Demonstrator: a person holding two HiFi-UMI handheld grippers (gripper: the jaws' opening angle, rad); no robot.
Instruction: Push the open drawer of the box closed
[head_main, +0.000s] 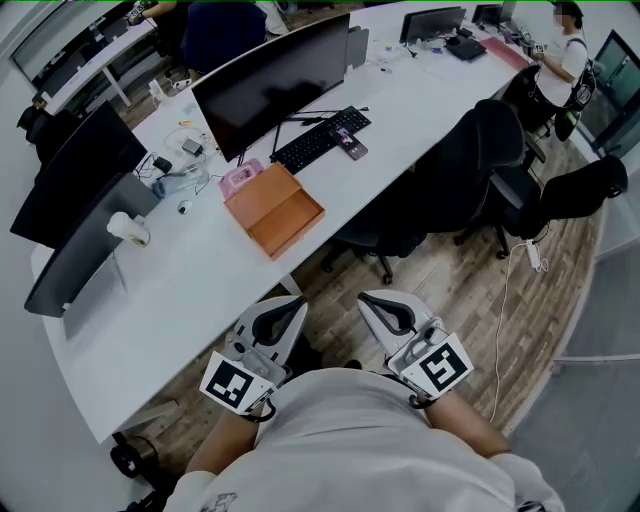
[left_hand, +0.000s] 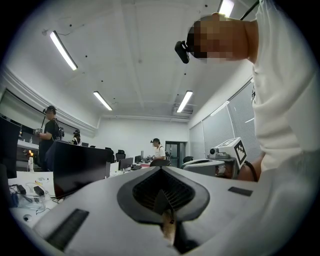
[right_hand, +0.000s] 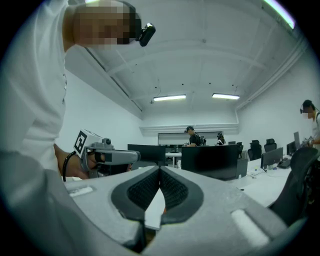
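Both clenched, empty: left tool (head_main: 296, 302) & right tool (head_main: 366, 298), near body, well apart from orange box (head_main: 262, 192) on desk (head_main: 190, 290). Drawer (head_main: 292, 226) sticks out. Prob. light, stiff; push flat on drawer front, box may skid.

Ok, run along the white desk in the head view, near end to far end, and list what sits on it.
small white object → orange box → black keyboard → far dark monitor
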